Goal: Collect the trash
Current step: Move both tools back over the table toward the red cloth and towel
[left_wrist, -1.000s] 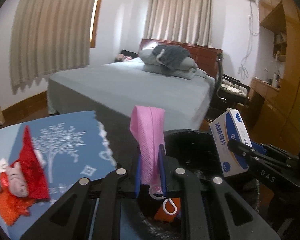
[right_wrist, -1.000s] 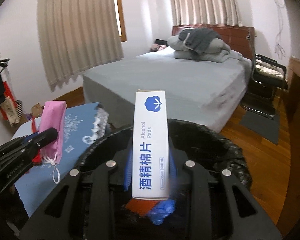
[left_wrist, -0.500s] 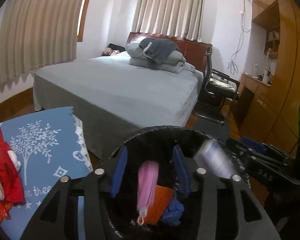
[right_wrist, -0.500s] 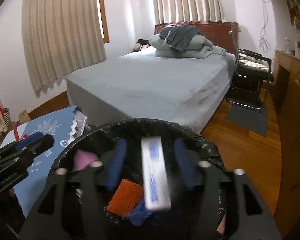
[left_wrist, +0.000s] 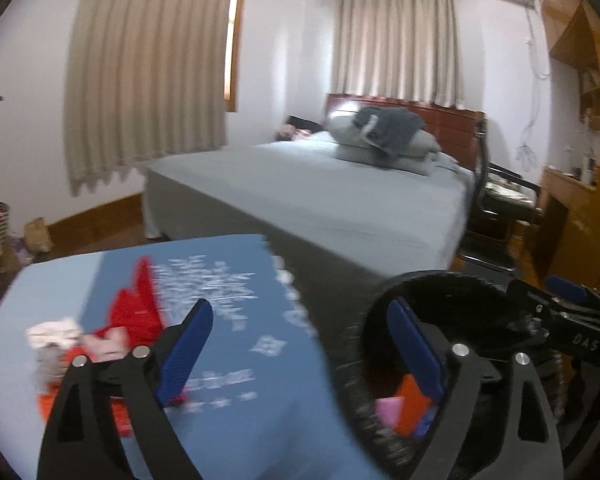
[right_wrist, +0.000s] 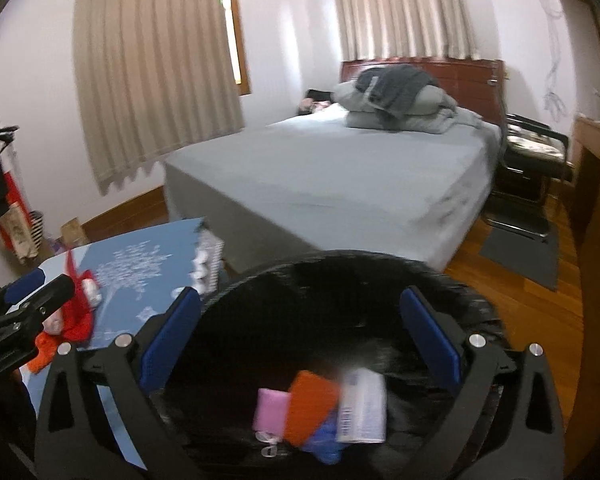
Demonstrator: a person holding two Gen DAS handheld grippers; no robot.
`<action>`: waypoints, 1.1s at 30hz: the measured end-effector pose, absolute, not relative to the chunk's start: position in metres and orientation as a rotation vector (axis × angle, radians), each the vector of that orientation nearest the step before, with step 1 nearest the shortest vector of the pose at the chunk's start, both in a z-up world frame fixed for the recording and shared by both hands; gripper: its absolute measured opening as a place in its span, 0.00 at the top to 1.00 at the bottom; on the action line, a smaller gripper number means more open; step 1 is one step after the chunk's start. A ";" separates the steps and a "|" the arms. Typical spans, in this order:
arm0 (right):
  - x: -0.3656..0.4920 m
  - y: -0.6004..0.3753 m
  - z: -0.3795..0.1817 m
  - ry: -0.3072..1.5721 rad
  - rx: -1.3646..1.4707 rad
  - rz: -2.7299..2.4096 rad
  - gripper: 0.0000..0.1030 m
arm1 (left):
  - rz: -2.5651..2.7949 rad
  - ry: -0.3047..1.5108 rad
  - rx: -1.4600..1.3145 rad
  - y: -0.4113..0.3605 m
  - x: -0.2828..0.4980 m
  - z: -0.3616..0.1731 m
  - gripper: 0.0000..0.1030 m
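left claw (left_wrist: 300, 344): spread wide, nothing between the blue pads (left_wrist: 188, 348). Jaws have just been opening. It straddles the gap between the table and the bin, one finger over each.

right claw (right_wrist: 300, 336): also spread wide and empty, jaws just been opening too, hanging right above the bin mouth.

trash bin (right_wrist: 380, 272): black-bagged, round. At 6 o'clock in the right wrist view, around 4 o'clock in the left one.

pink mask (right_wrist: 271, 408): lying at the bottom of the bin, white ear loop poking out below it.

alcohol pad box (right_wrist: 362, 408): white with blue, blurry, inside the bin just right of the orange piece (right_wrist: 312, 408).

blue scrap (right_wrist: 326, 442): under the orange piece, hard to tell what it is.

table (left_wrist: 236, 420): blue cloth with a white tree print. A pile of red, orange and white stuff (left_wrist: 112, 332) sits at about 8 o'clock in the left view, too smeared to make out.

bed (right_wrist: 340, 176): grey sheet, at 12 o'clock behind the bin, folded bedding near the headboard.
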State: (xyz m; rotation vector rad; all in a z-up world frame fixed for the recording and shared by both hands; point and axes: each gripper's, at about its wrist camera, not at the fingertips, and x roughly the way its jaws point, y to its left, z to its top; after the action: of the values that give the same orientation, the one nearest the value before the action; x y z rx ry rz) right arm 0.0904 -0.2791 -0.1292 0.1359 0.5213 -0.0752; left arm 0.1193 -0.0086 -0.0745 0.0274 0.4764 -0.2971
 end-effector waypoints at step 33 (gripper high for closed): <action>0.154 -0.029 -0.159 0.589 -0.011 0.370 0.08 | 0.172 0.564 -0.029 0.212 0.104 -0.134 0.15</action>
State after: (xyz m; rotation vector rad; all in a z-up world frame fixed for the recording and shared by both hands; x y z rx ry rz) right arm 0.1542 -0.0295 -0.1587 -0.0115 0.5893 0.3696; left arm 0.1041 0.2123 -0.1344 -0.0290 0.5637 0.1720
